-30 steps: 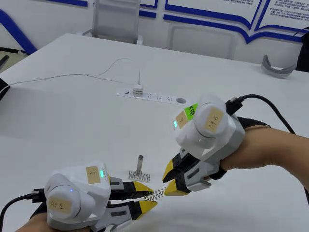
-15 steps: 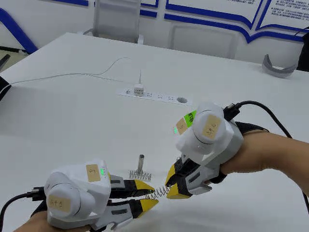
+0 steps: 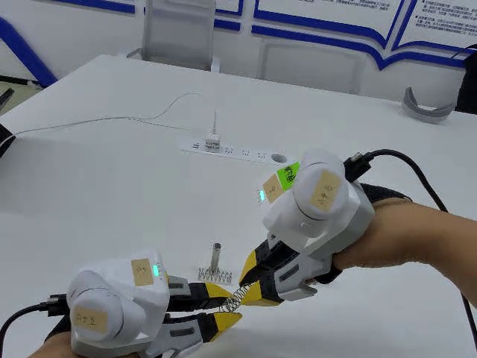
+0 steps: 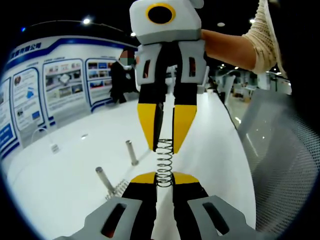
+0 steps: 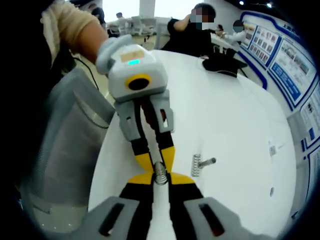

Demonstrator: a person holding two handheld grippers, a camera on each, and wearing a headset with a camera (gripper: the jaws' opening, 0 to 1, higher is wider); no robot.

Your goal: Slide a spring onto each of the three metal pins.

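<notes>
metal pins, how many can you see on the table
2. In the left gripper view, one metal pin stands nearer and another pin stands farther back. A third may be hidden.

Head view from above, downward; both gripper views close, face to face, spring (image 4: 164, 162) in common

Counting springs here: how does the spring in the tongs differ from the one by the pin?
The held spring is off the table, clamped between left tongs and right tongs; the loose spring lies flat by the pin. The held spring's coils look wider spaced than the loose spring's. Both are metal coils, neither on a pin.
</notes>
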